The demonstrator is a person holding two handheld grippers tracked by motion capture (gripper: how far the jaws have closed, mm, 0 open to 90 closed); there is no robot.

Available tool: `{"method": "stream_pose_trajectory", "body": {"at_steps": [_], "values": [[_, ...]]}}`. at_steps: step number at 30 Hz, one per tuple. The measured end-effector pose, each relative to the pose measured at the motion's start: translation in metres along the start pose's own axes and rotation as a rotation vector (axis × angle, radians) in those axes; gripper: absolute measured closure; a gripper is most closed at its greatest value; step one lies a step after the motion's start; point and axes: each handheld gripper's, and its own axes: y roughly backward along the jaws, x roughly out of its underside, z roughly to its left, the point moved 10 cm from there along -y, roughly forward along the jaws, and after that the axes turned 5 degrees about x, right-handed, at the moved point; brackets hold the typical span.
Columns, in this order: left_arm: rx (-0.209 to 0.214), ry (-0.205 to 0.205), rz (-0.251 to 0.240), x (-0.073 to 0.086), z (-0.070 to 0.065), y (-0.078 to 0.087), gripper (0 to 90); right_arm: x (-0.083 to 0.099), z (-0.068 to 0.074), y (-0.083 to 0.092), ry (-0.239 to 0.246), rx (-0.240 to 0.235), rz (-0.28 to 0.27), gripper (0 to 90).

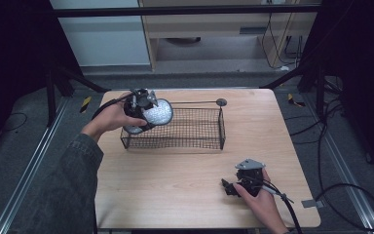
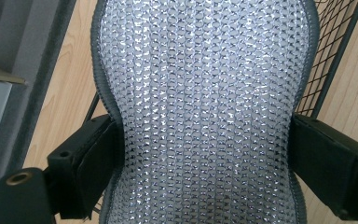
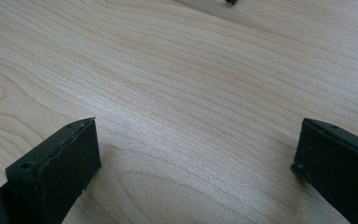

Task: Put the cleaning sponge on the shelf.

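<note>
Pad [image 2: 205, 107] clamped in left tool [image 2: 205, 154] (mid-width).

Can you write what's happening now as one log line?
left tool: shut on silver mesh pad | above wire basket | right tool: open, on table

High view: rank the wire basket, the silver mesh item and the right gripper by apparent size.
1. Wire basket.
2. Silver mesh item, partly hidden by the left gripper.
3. Right gripper; similar, nearer the camera, so unsure.
</note>
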Motion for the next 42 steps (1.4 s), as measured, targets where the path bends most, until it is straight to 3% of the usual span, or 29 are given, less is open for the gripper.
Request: {"method": "stream_pose_trajectory", "body": {"at_steps": [28,33,40,42], "values": [[-0.002,-0.024,0.016,-0.003,0.0,-0.016,10.4,0.0,0.0,0.0,0.001,0.0,0.0,0.4],[-0.004,-0.04,0.038,0.0,0.0,-0.02,10.3,0.0,0.0,0.0,0.0,0.0,0.0,0.4],[0.003,-0.038,0.055,0.004,-0.001,-0.027,9.7,0.0,0.0,0.0,0.001,0.0,-0.001,0.4],[0.012,-0.01,0.045,0.006,-0.002,-0.03,8.7,0.0,0.0,0.0,0.002,0.001,-0.001,0.4]]}}
